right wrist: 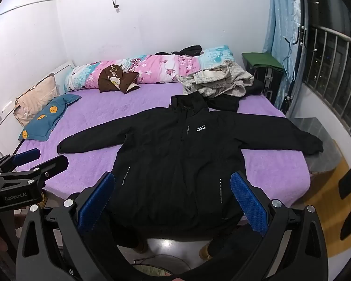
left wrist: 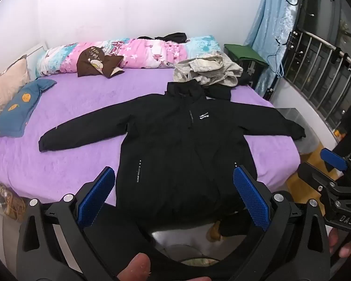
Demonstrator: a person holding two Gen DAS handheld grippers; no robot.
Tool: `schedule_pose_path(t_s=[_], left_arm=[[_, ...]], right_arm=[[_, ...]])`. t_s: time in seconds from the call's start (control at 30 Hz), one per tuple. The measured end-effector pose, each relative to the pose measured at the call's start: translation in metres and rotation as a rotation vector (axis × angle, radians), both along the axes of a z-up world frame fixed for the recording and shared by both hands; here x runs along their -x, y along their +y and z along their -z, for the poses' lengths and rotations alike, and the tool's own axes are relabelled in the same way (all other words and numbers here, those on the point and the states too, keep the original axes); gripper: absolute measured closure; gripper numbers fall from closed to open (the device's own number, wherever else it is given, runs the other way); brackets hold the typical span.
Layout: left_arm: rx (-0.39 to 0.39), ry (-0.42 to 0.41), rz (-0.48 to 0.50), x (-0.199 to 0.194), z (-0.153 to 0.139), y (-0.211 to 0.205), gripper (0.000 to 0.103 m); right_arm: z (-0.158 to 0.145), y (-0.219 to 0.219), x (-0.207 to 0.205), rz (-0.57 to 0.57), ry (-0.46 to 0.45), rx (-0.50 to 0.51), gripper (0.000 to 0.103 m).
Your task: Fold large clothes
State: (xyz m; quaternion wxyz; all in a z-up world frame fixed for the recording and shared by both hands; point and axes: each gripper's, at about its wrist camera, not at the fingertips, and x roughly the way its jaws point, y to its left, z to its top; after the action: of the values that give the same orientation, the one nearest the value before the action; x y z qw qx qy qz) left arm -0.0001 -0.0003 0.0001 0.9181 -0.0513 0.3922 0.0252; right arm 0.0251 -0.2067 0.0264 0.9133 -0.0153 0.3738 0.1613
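Black jacket (left wrist: 184,145) spread flat, front up, sleeves out at 9 and 3 o'clock, on purple bed (left wrist: 86,107). Left tongs (left wrist: 173,196) and right tongs (right wrist: 173,199) both released, hovering above hem, grasping nothing.

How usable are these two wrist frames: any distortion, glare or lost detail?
Left wrist: strong fisheye bending, dark corners, black jacket nearly featureless, window railing dark. Right wrist: same curvature, purple bed cover evenly lit, jacket folds hard to read, no glare.
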Motion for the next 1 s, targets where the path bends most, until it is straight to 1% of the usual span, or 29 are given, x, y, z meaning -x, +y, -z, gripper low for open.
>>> schedule_pose_path(t_s=[0.73,0.83,1.0], left_arm=[[0.005,-0.004,-0.002,0.0,0.0001,0.0,0.006],[0.007,-0.004,-0.001,0.0001,0.0,0.0001,0.006],[0.008,-0.005,-0.002,0.0016,-0.0029,-0.0004,0.006]], right_arm=[[-0.0001,0.0001,0.0001,-0.002,-0.002,-0.001,0.006],[-0.0061,0.0019,-0.0007,-0.003,-0.004,0.001,0.006],[-0.0057,0.0026,0.0004,-0.008,-0.006,-0.001,0.006]])
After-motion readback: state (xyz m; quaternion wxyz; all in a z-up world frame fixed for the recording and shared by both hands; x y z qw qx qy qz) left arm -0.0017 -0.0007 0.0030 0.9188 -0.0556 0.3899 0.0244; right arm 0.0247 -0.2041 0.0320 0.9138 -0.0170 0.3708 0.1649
